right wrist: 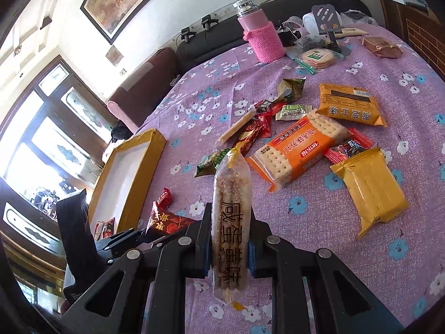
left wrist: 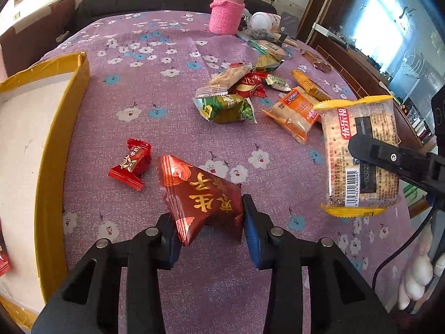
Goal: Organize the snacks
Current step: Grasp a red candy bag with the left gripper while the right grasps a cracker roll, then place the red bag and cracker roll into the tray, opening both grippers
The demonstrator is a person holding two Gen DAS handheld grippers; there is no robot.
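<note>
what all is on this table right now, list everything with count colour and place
box: 1, yellow rim, white inside, table's left edge
red packet: 1, gold print, in left gripper
cracker pack: 1, clear with yellow ends, in right gripper
small red candy: 1, on cloth near box
orange cracker pack: 1, mid table
yellow packet: 1, right of orange pack
green packet: 1, in the pile
bottle: 1, pink knit sleeve, far edge
tablecloth: 1, purple, flowered
left gripper: shut
right gripper: shut
</note>
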